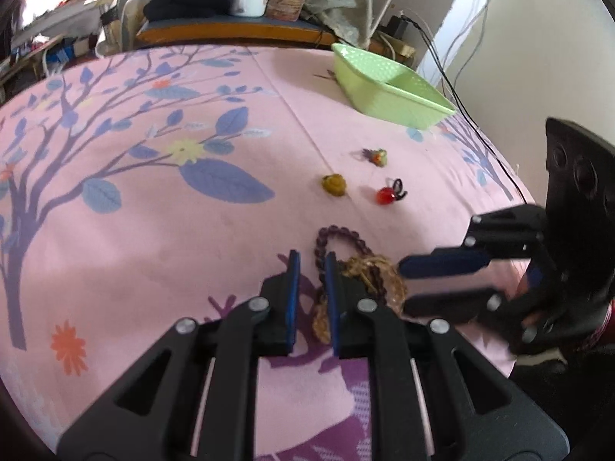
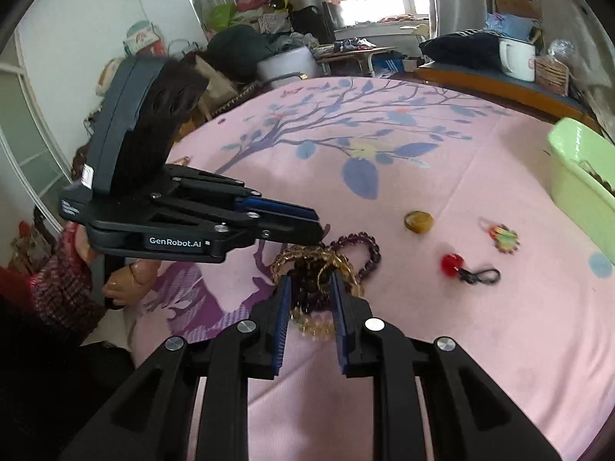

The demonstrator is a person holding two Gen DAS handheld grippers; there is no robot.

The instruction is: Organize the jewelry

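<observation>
- Left wrist view is showing the left gripper (image 1: 313,265) hanging low over a pink floral bedsheet (image 1: 153,211), its blue-padded fingers spread a little apart, with a dark purple bead bracelet (image 1: 338,242) lying in the gap; whether the pads are touching the beads is unclear.
- Tangled with that strand, an amber bead bracelet (image 1: 384,276) is lying on the sheet just to its right.
- Coming in from the right, the right gripper (image 1: 401,286) is sitting with its fingers parted, one above the other, tips close to the amber strand.
- Right wrist view is showing the right gripper (image 2: 311,288) straddling the heap, amber bracelet (image 2: 315,261) and purple bracelet (image 2: 365,249) both lying between its spread fingers, neither one pinched.
- Beyond the heap, a yellow-brown ring (image 2: 418,221), a red bead charm (image 2: 453,263) on a dark loop and a small multicoloured charm (image 2: 505,239) are lying apart on the sheet.
- A light green tray (image 1: 388,88) is sitting near the far right edge of the bed, well apart from the bracelets.
</observation>
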